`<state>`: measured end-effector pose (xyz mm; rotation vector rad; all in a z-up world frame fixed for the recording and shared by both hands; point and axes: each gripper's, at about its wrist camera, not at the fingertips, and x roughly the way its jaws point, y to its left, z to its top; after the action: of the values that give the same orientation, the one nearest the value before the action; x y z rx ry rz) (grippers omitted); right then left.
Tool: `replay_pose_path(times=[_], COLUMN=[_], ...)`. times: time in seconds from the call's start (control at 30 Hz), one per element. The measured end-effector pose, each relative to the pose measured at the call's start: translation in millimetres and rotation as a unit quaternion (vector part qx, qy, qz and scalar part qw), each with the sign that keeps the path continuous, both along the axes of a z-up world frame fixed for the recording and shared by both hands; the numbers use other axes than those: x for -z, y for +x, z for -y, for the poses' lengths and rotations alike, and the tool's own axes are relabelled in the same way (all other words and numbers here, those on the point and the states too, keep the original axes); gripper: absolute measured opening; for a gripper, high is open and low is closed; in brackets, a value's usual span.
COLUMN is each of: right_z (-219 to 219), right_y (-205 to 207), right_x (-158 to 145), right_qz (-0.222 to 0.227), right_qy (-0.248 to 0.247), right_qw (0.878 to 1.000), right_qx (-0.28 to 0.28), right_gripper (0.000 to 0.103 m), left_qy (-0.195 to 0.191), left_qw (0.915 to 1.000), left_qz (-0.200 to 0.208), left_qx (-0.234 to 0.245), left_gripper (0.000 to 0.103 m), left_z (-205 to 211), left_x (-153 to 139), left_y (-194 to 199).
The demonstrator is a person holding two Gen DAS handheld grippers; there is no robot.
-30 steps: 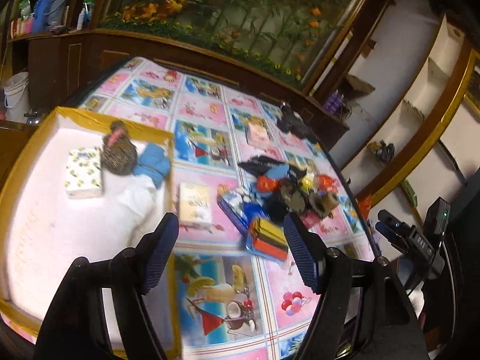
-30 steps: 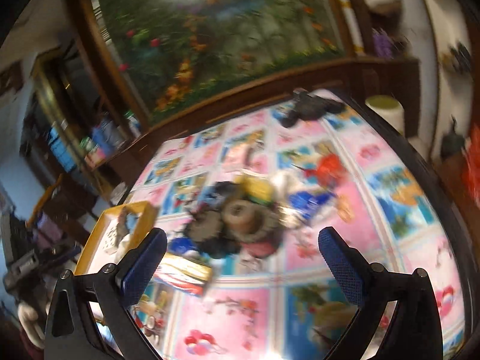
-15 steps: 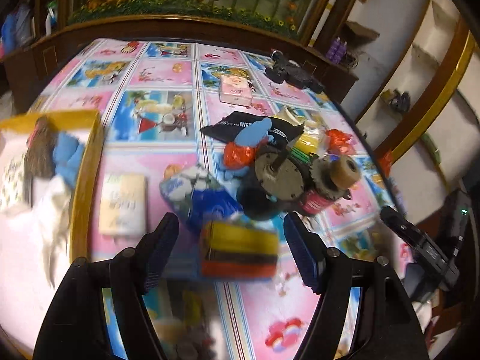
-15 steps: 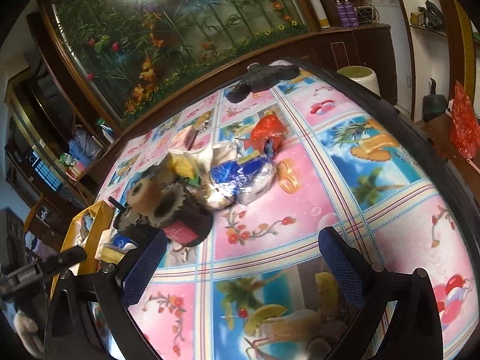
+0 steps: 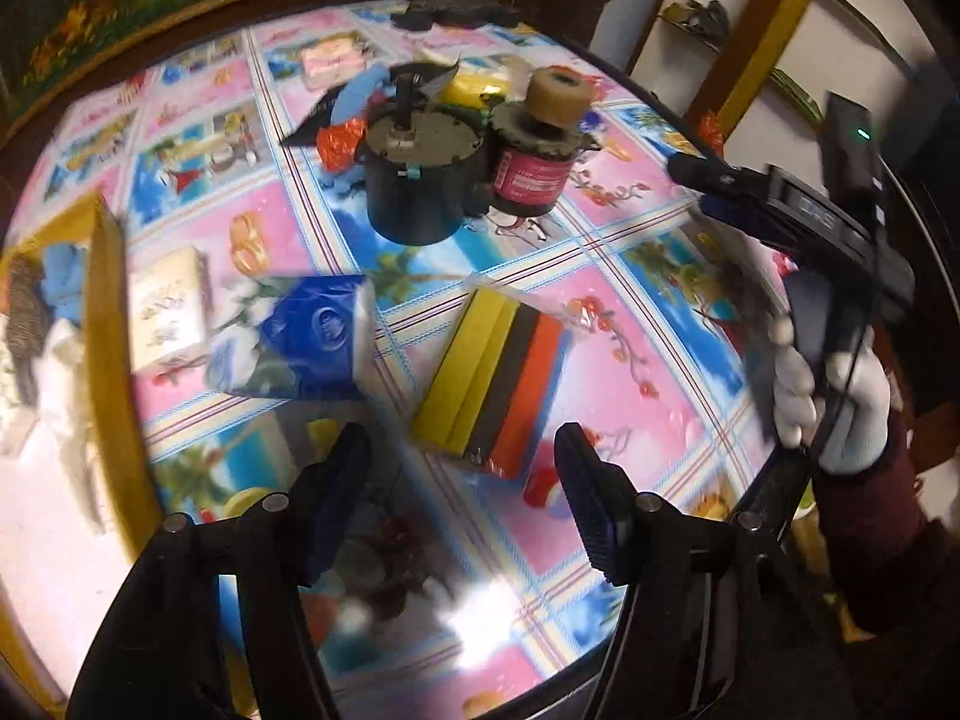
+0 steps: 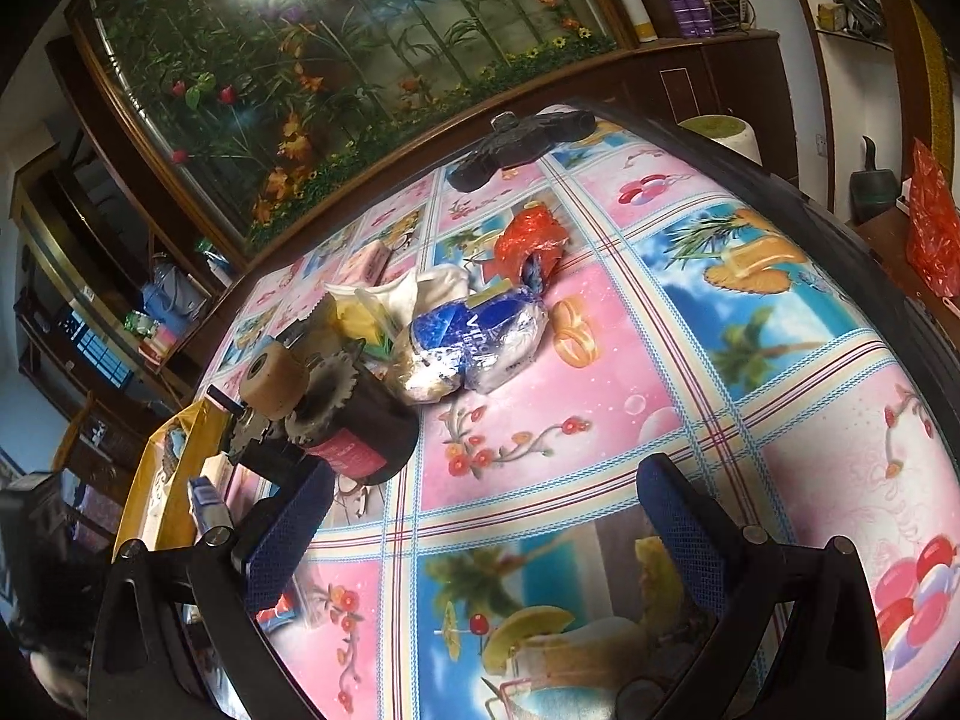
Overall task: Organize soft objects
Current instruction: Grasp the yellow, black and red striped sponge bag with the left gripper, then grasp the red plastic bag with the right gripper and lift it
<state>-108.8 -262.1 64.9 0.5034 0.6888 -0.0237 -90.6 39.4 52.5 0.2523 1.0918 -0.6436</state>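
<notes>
Swung from the yellow-rimmed tray (image 5: 108, 276), the left claw (image 5: 462, 480) now hovers before the yellow-black-orange striped sponge pack (image 5: 492, 378) on the worktop (image 5: 630, 360), jaws closing (nothing gripped); right claw (image 6: 486, 522) wide, empty.

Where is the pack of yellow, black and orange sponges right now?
In the left wrist view the sponge pack lies flat on the tablecloth, just ahead of the closing left gripper, right of the blue tissue pack.
</notes>
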Motion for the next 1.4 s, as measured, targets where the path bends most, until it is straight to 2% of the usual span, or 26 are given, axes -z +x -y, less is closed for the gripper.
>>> replay_pose_path(times=[0.1, 0.2, 0.27, 0.33, 0.43, 0.5, 0.53, 0.67, 0.8, 1.0, 1.13, 1.3, 1.33, 1.4], right_z=[-2, 0, 1, 3, 5, 6, 7, 10, 15, 32, 37, 36, 35, 33], right_y=[0, -1, -2, -3, -3, -4, -4, -3, 0, 10, 40, 106, 117, 141], right_x=[-1, -1, -2, -2, -2, -2, -2, 0, 1, -6, -28, -41, -41, -38], right_qz=[-0.003, -0.003, -0.003, -0.002, -0.004, -0.005, -0.005, -0.01, -0.019, -0.052, -0.067, -0.091, -0.097, -0.11], right_qy=[-0.004, -0.006, -0.005, -0.004, -0.002, 0.0, 0.001, 0.01, 0.021, 0.044, 0.013, -0.078, -0.089, -0.109], right_qw=[1.0, 1.0, 1.0, 1.0, 1.0, 1.0, 1.0, 1.0, 1.0, 0.998, 0.998, 0.993, 0.991, 0.988], right_qx=[0.0, 0.005, 0.007, 0.01, 0.013, 0.014, 0.013, 0.012, 0.01, 0.019, 0.015, 0.018, 0.016, 0.008], right_gripper=[0.102, 0.102, 0.102, 0.102, 0.102, 0.102, 0.102, 0.102, 0.102, 0.102, 0.102, 0.102, 0.1, 0.088], left_qy=[-0.006, -0.015, -0.008, 0.003, 0.0, 0.003, 0.005, -0.038, -0.089, -0.115, -0.129, -0.108, -0.107, -0.117], left_qw=[0.9994, 0.9991, 0.999, 0.9988, 0.9994, 0.9995, 0.9993, 0.9986, 0.9945, 0.9911, 0.9889, 0.9915, 0.9915, 0.9901], left_qz=[0.033, 0.035, 0.038, 0.046, 0.035, 0.03, 0.038, 0.018, 0.001, -0.008, -0.012, 0.004, 0.003, -0.007], left_qx=[0.002, 0.017, 0.023, 0.02, 0.007, 0.001, -0.001, -0.031, -0.056, -0.067, -0.072, -0.073, -0.074, -0.078], left_gripper=[0.066, 0.068, 0.067, 0.067, 0.067, 0.057, 0.047, 0.046, 0.046, 0.046, 0.046, 0.043, 0.042, 0.042], left_z=[1, 14, 28, 44, 52, 52, 50, 30, 16, 13, 16, 22, 22, 19], left_x=[-6, 1, 8, 16, 29, 34, 34, 31, 35, 36, 38, 37, 36, 36], left_y=[-5, -1, 4, 9, 15, 14, 12, 12, 15, 20, 25, 24, 24, 23])
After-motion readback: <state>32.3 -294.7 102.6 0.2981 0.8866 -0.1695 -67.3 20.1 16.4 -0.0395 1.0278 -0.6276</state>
